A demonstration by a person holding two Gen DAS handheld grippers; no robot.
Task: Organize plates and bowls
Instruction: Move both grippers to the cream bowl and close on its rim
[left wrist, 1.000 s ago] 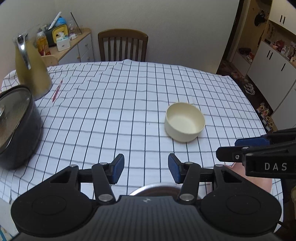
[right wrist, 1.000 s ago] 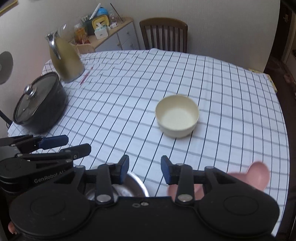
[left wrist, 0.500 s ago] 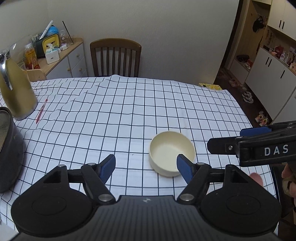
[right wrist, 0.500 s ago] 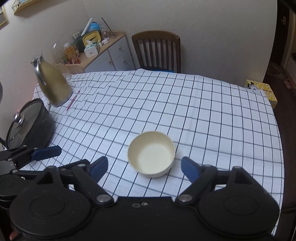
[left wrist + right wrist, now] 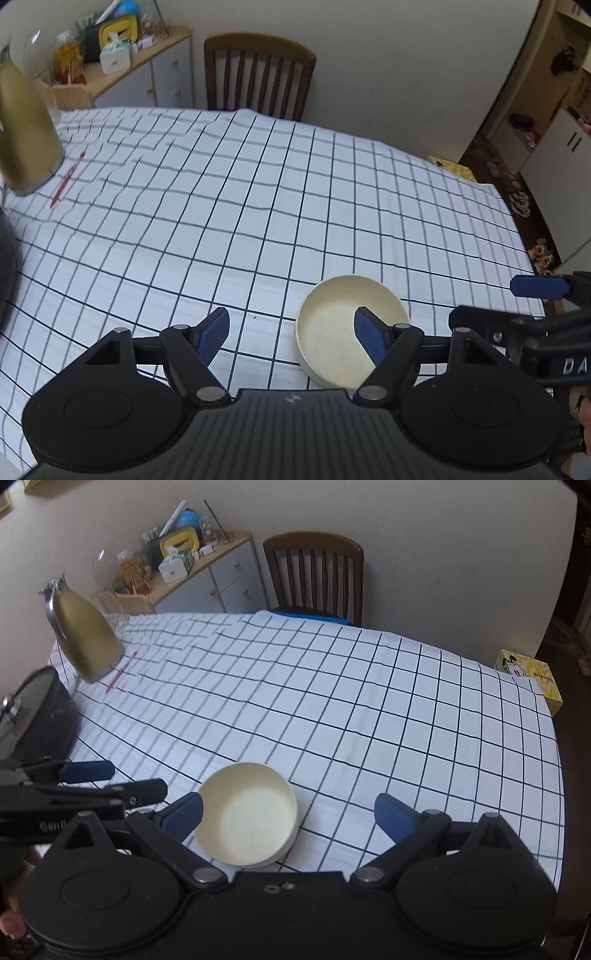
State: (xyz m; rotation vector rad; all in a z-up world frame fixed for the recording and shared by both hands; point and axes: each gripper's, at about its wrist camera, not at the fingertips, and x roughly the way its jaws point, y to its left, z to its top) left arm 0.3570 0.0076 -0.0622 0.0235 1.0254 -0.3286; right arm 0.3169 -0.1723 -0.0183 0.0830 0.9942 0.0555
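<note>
Both grippers have closed in on the cream bowl [image 5: 343, 325]. Left gripper [image 5: 291, 328] and right gripper [image 5: 290, 812] jaws have just been opening; both stand wide and hold nothing.

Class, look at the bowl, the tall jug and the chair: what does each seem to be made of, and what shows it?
Cream bowl: matte, faintly speckled, probably plastic or fibre composite. Gold jug: metal-looking sheen, chrome handle. Chair: dark brown wood, slatted back.

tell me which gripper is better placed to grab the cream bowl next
Right, probably. The right gripper has just opened wide and the cream bowl sits between its fingers. The left gripper is open too, but the bowl lies off to its right side.
</note>
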